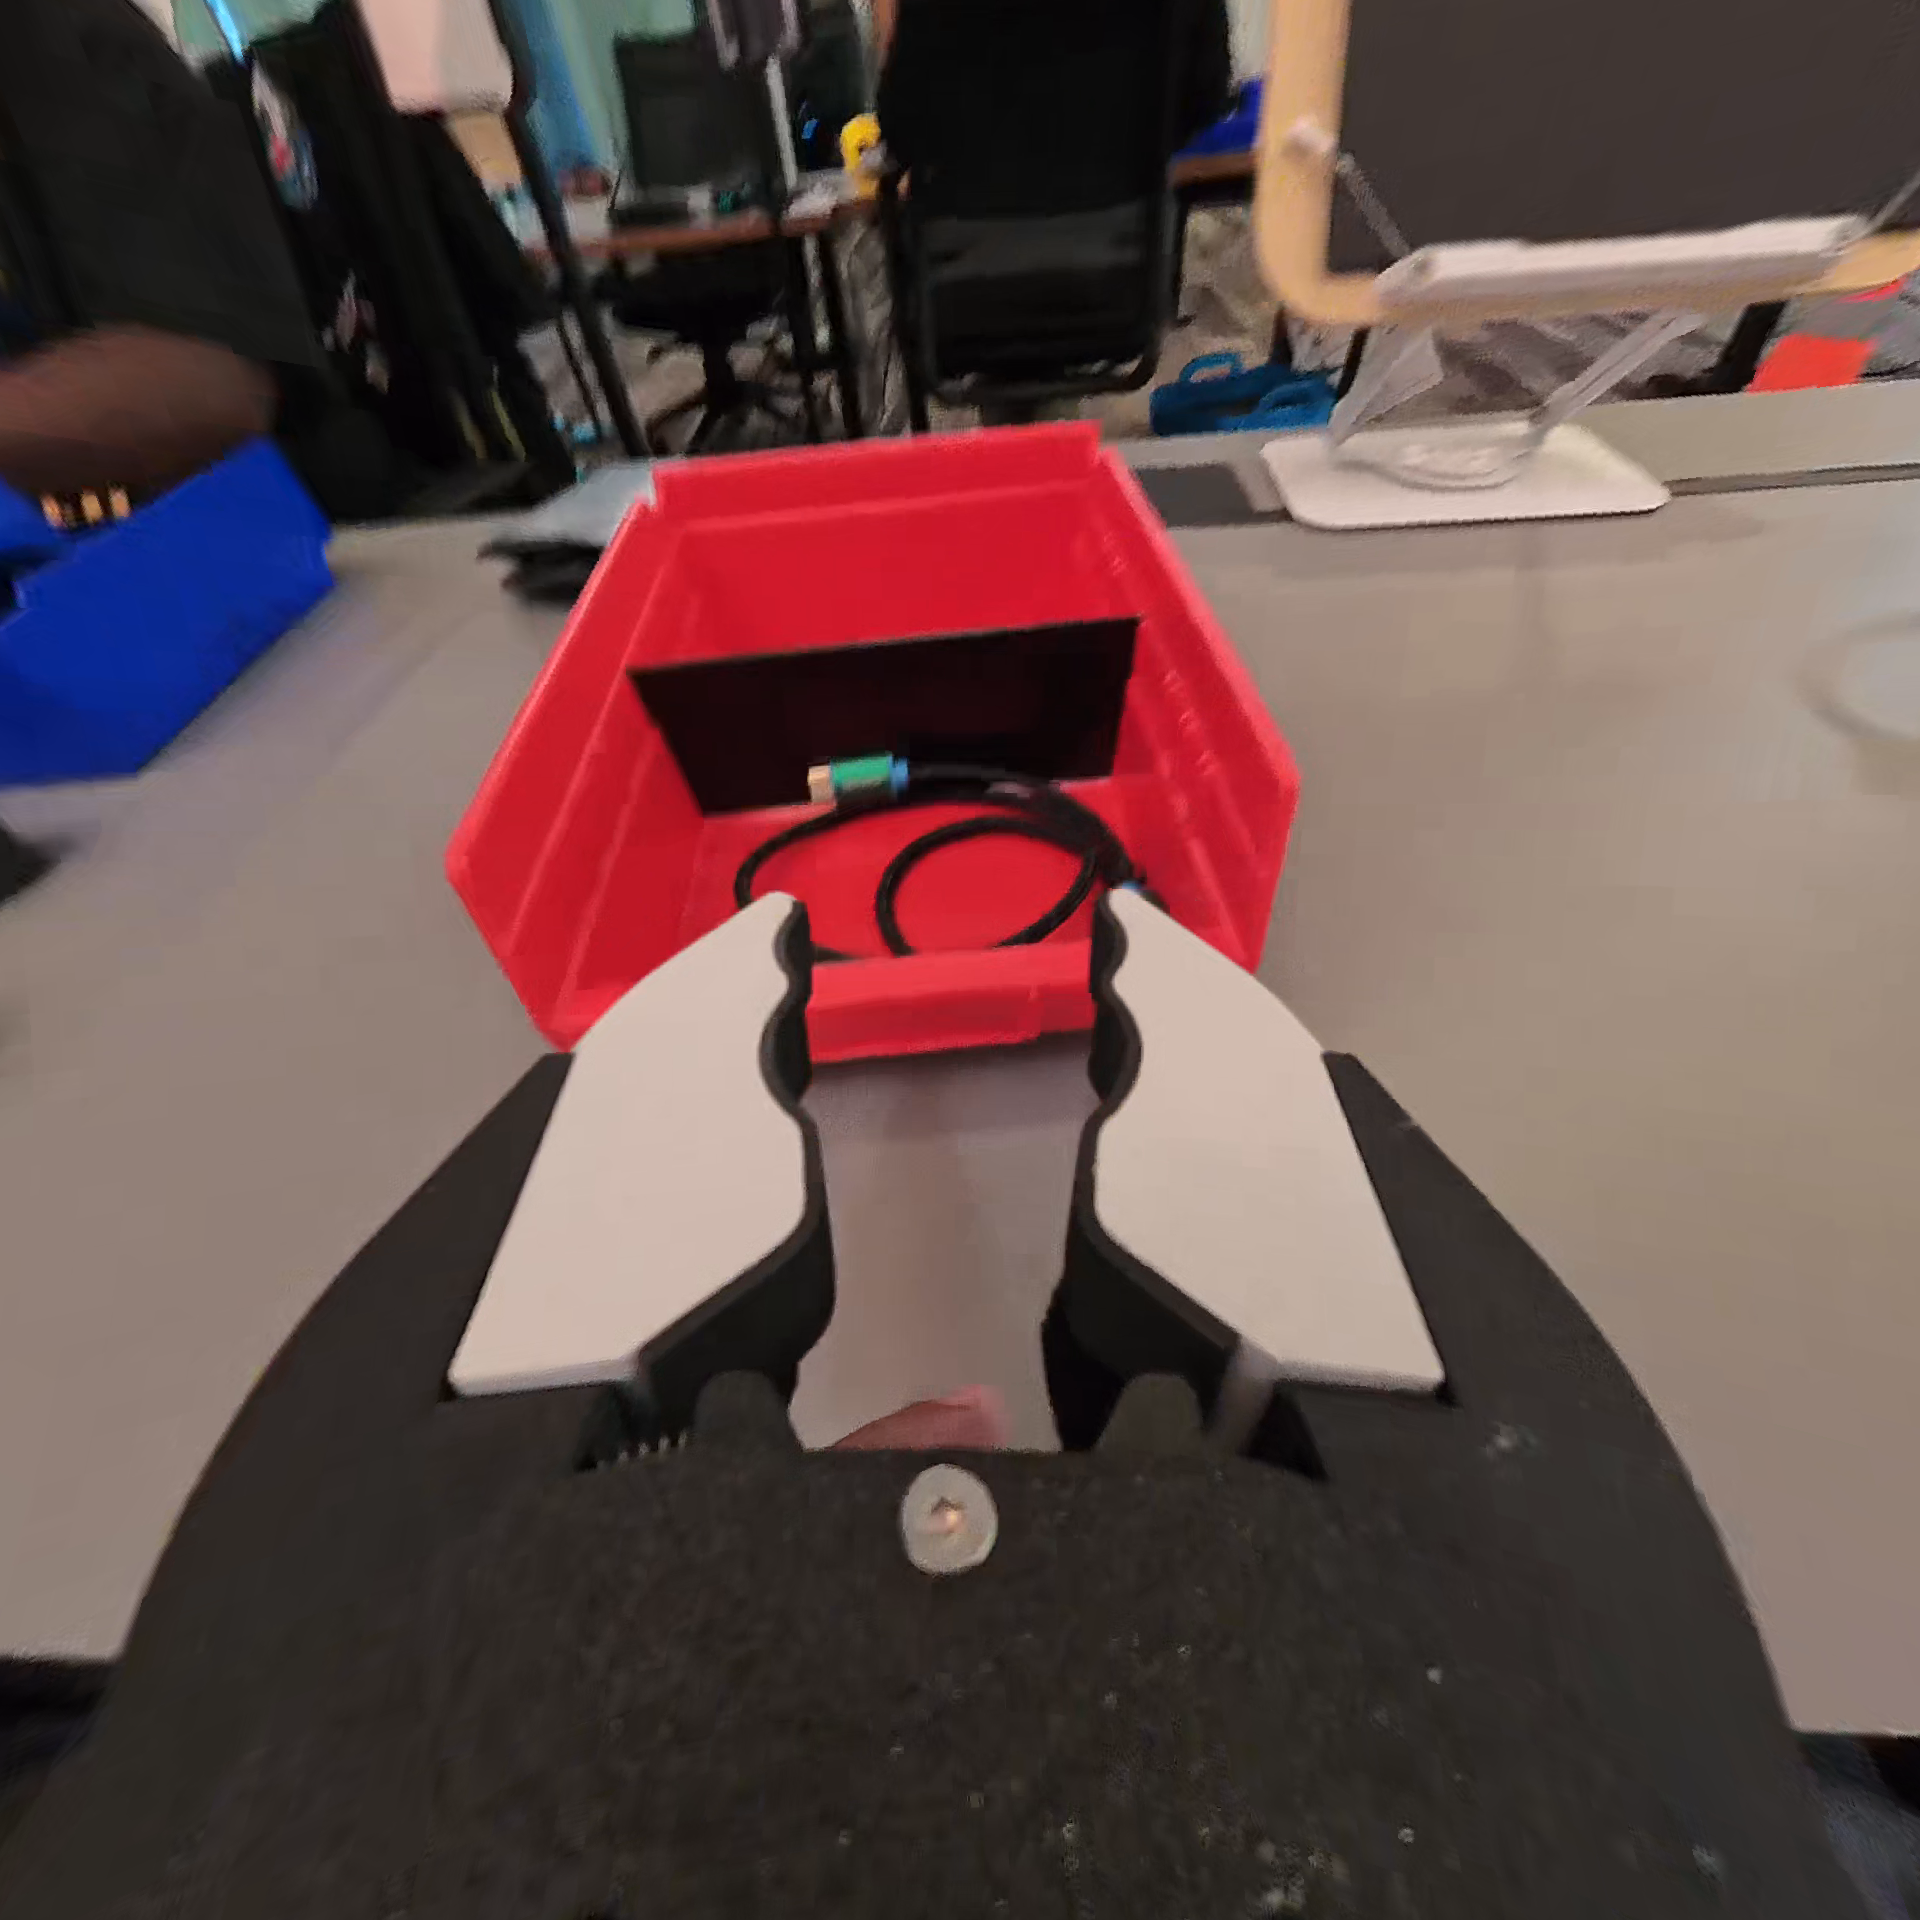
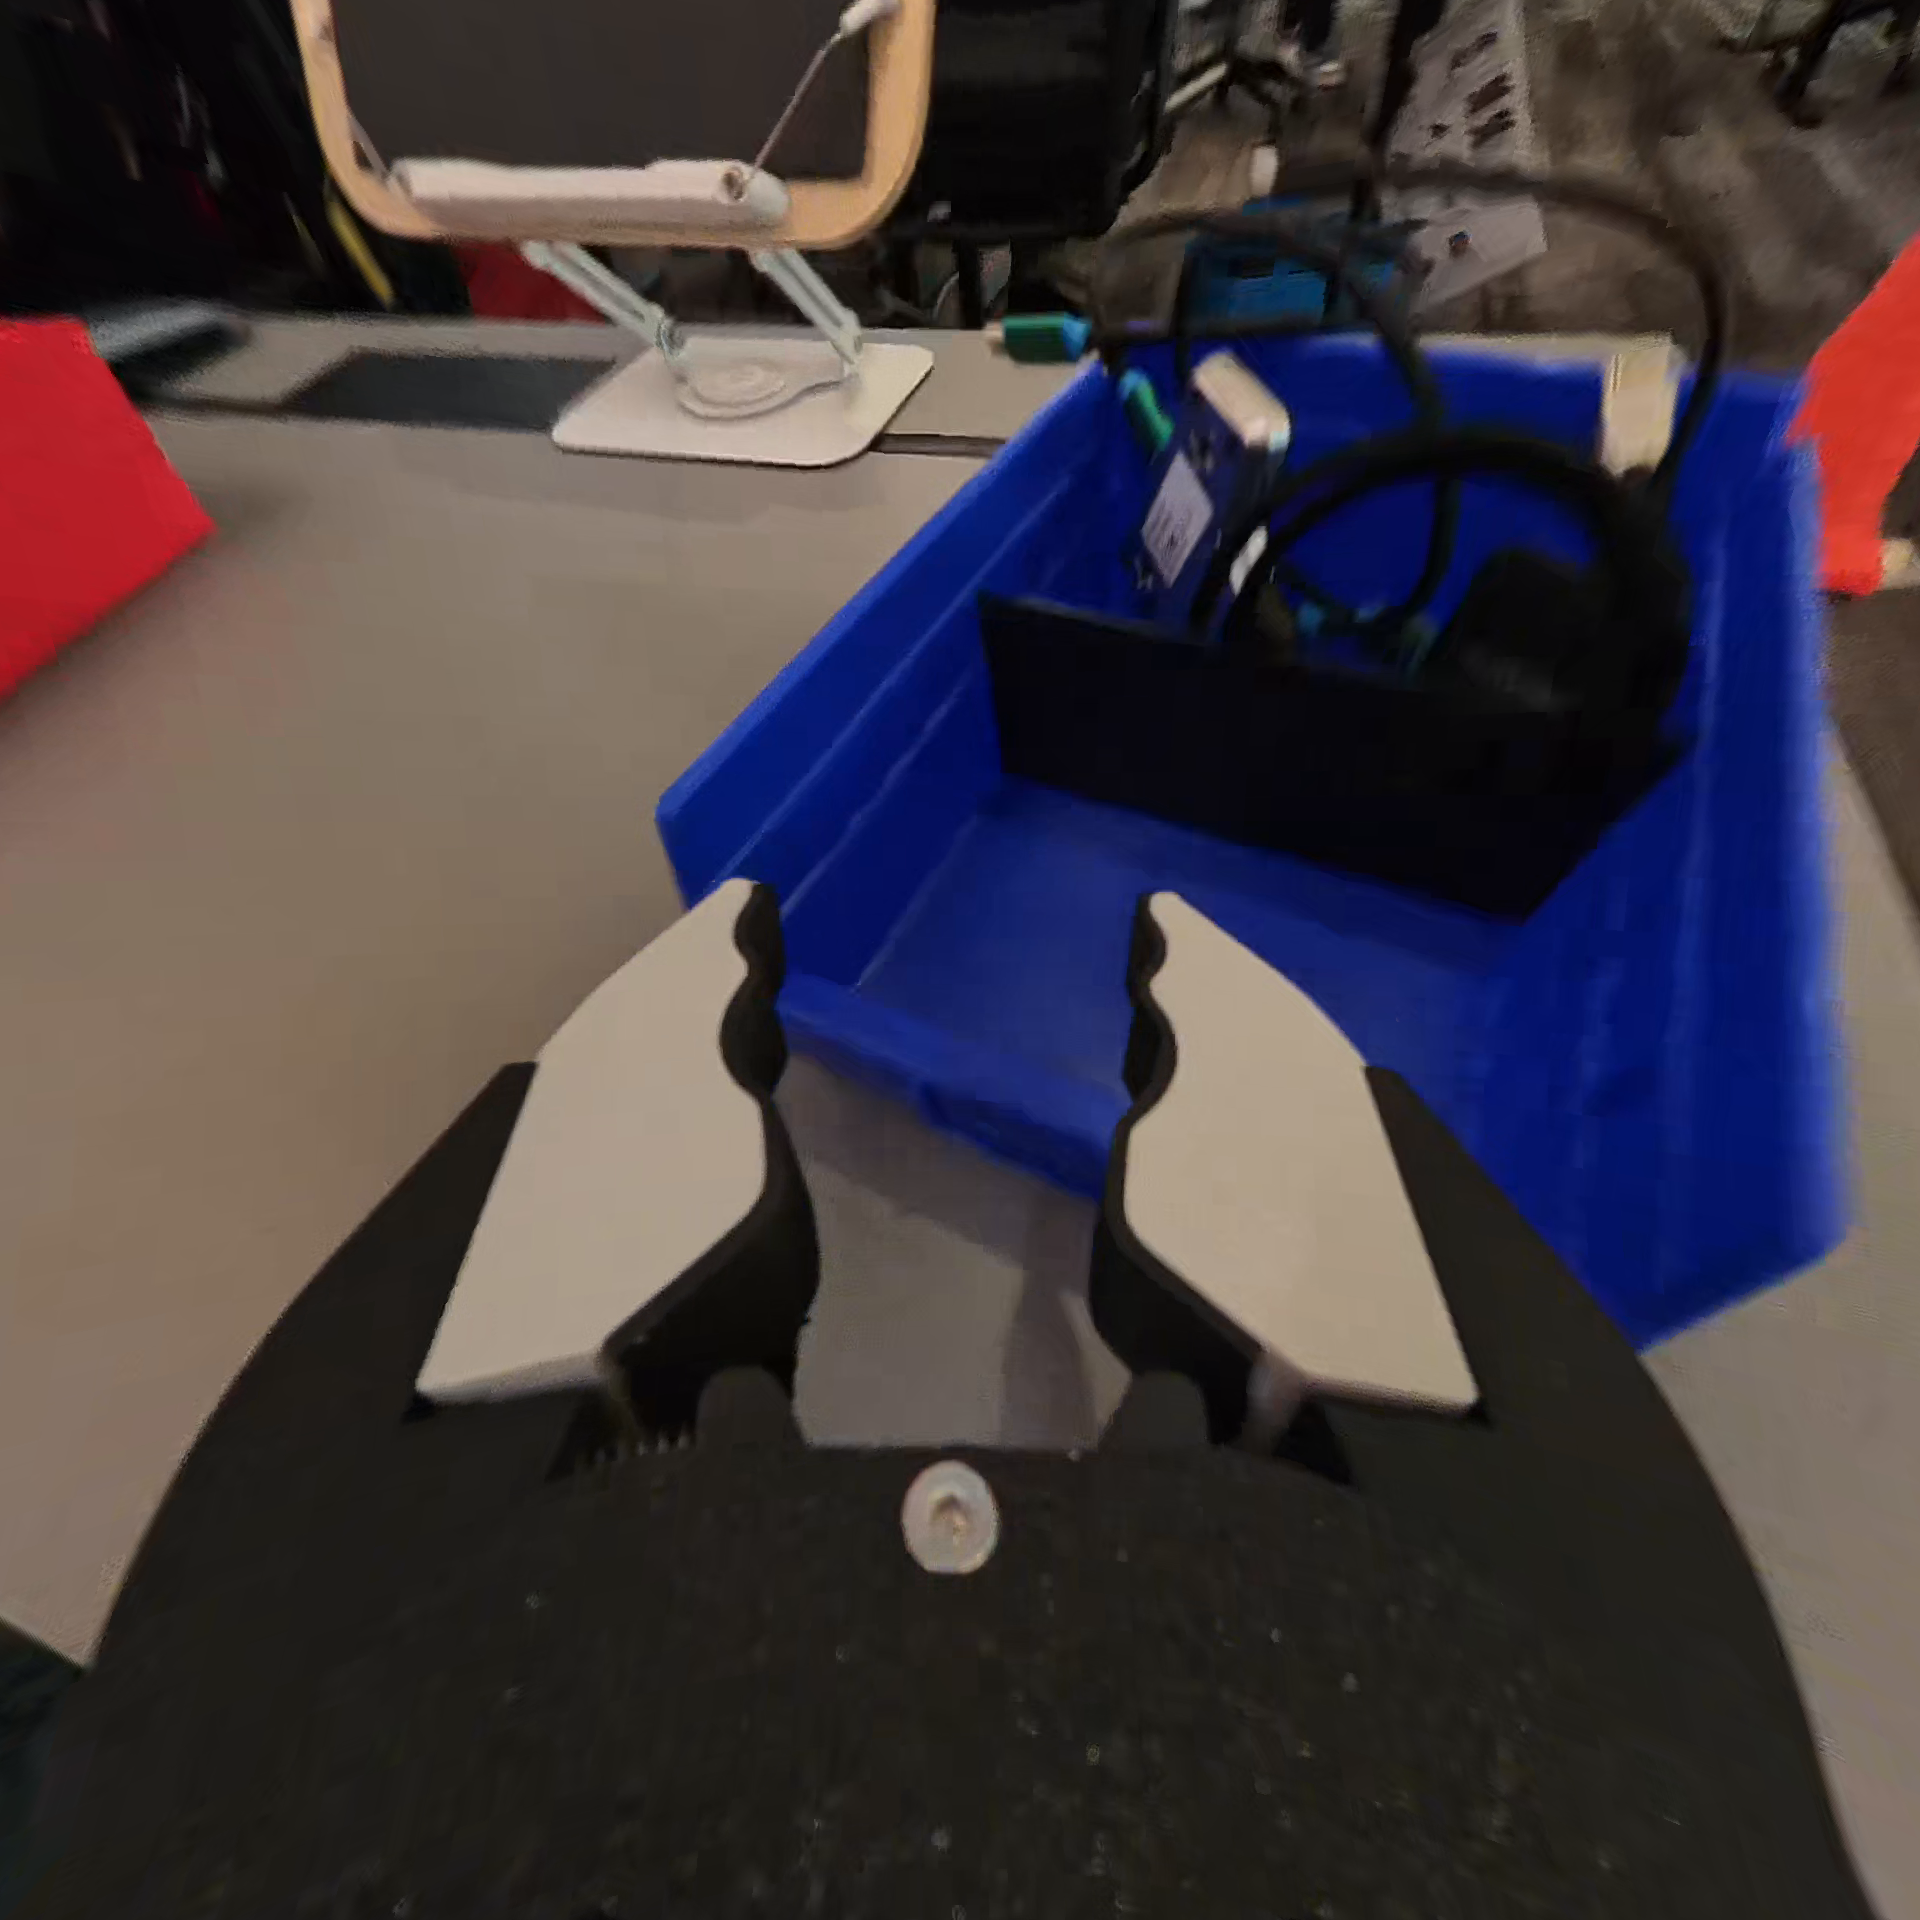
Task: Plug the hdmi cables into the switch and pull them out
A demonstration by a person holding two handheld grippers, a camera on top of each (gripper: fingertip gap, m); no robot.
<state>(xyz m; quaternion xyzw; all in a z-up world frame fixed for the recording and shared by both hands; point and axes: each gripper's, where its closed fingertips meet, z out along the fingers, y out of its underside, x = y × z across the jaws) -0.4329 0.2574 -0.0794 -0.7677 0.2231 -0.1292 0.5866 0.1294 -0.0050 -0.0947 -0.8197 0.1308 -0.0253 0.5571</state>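
Observation:
In the left wrist view, a red bin (image 1: 1195, 665) holds a coiled black HDMI cable (image 1: 977, 842) with a green plug (image 1: 857, 781), in front of a black divider (image 1: 894, 707). My left gripper (image 1: 945, 920) is open and empty, just before the bin's front lip. In the right wrist view, a blue bin (image 2: 1683, 1039) holds a silver-blue switch box (image 2: 1210, 468), coiled black cables (image 2: 1455, 540) and a dark block (image 2: 1517, 644) behind a black divider (image 2: 1299, 748). My right gripper (image 2: 951, 909) is open and empty over the bin's near left corner.
The bins stand on a grey table (image 1: 1507, 831). A white stand with a wooden-framed device (image 2: 727, 395) sits at the table's back. Another blue bin (image 1: 156, 623) and a person's arm (image 1: 125, 395) are at left. A red bin corner (image 2: 73, 499) shows left in the right view.

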